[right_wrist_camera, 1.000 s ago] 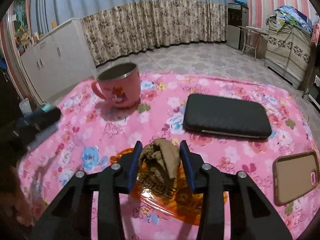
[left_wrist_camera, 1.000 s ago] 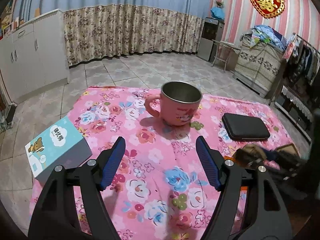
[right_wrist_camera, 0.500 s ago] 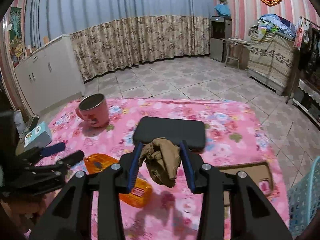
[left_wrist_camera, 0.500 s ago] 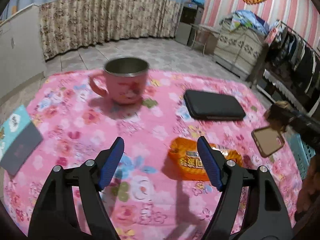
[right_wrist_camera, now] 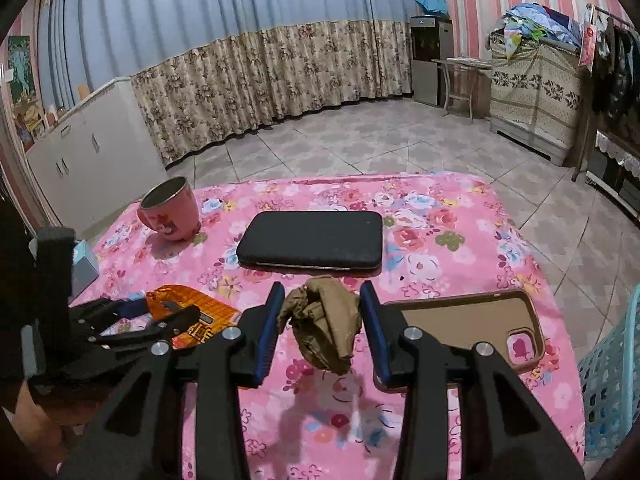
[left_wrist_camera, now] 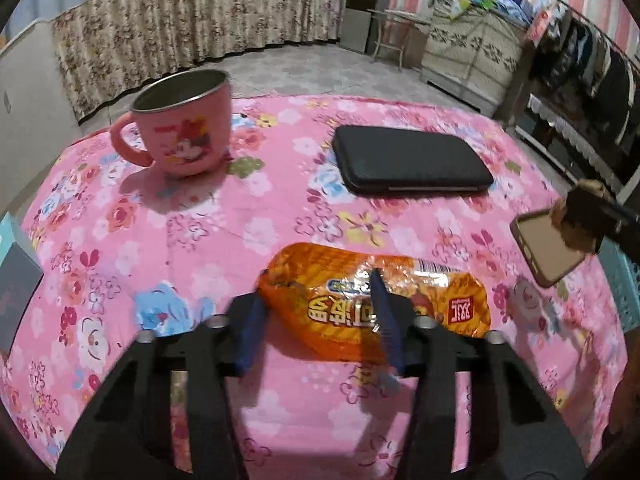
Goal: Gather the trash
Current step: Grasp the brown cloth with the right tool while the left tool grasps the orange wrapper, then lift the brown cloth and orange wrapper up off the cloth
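The left gripper had just been closing its blue jaws around the near end of an orange snack wrapper lying on the pink floral tablecloth; whether the pads pressed on it could not be told. The wrapper bore yellow characters too blurred to read, a red square logo and a barcode. The right gripper was clamped on a crumpled brown wad, held above the cloth beside a brown phone case. A pink mug printed with a Minnie Mouse figure stood upright at the far side, well apart from a black wallet.
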The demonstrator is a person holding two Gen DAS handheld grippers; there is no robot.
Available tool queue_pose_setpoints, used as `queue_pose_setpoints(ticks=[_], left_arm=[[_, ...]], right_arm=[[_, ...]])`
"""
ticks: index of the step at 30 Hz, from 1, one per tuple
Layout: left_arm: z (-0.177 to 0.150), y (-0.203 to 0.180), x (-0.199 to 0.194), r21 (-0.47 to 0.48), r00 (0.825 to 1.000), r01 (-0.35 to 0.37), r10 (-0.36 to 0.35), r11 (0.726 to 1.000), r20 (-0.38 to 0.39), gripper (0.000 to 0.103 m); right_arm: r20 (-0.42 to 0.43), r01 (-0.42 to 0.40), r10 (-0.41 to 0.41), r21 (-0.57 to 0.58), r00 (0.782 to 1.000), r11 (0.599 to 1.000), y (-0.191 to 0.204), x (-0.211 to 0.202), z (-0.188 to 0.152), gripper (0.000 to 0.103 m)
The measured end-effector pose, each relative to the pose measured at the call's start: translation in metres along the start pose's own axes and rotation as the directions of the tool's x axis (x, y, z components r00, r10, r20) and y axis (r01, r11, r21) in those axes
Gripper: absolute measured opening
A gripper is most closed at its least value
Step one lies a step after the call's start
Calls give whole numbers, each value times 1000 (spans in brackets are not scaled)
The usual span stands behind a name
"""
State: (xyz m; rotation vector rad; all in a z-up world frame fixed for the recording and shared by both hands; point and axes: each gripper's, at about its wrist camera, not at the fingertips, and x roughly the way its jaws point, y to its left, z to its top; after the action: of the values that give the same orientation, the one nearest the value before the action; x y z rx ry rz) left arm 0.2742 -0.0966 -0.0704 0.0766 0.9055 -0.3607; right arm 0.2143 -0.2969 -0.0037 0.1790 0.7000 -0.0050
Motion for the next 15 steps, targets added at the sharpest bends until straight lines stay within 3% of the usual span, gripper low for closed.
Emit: queue_pose_setpoints(ticks=[2,6,15], left_arm=[[-2,-2,1,19,1000,15,-15,1000,-15,8],[-3,-6,-7,40,1000,19,-19,999,7,8],[8,6,-51,-7,991,-7,8,1000,134,8]], right_arm=[[-2,-11,11,-2,1000,1000,-1,-1,-1,39],[5,-3,4,-29,1000,1000,2,-4,-2,39],[45,-11,12,-32,999,999,-2,-20,3,39]])
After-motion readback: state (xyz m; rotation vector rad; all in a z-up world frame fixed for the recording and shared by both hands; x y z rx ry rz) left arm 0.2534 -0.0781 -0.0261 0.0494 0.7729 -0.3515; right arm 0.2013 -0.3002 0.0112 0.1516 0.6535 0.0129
